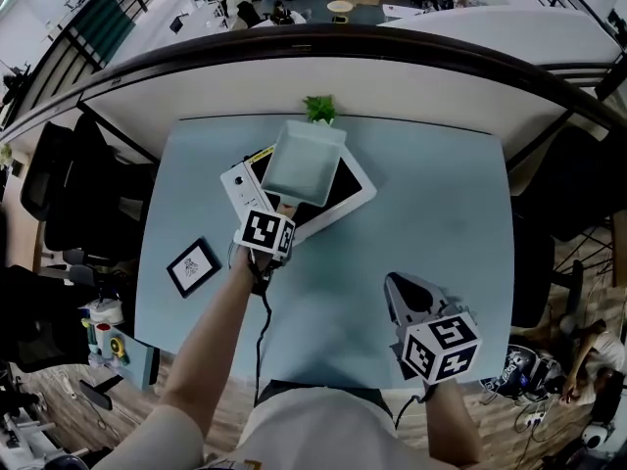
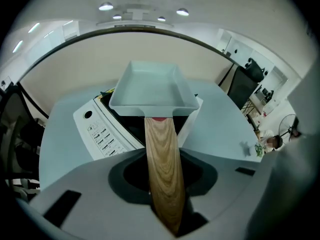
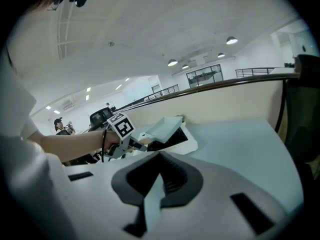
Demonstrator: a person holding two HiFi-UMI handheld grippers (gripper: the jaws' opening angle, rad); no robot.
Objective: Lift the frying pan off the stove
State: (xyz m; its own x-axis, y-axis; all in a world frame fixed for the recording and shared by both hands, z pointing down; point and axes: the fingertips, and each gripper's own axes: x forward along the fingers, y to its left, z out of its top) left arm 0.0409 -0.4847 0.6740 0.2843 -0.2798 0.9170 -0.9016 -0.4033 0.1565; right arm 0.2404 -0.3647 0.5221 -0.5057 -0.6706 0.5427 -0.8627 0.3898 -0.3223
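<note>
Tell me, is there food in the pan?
Empty. The head view looks straight into the pan, and only its bare, pale bottom shows.

A pale square frying pan [image 1: 304,163] is gripped by its handle [image 1: 287,208] in the left tongs [image 1: 281,217], above the white stove [image 1: 351,200] on the blue table [image 1: 441,194]. The right tongs [image 1: 400,297] are held over the table's near right part.

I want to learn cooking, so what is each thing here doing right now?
White stove with a black top: flat on the blue table; on or off, cannot tell.
Pale blue square frying pan with a wooden handle: gripped by its handle, tilted up over the stove.
Left claw: shut on the pan's handle.
Right claw: shut, empty, above the table.
Small green plant: upright.
</note>
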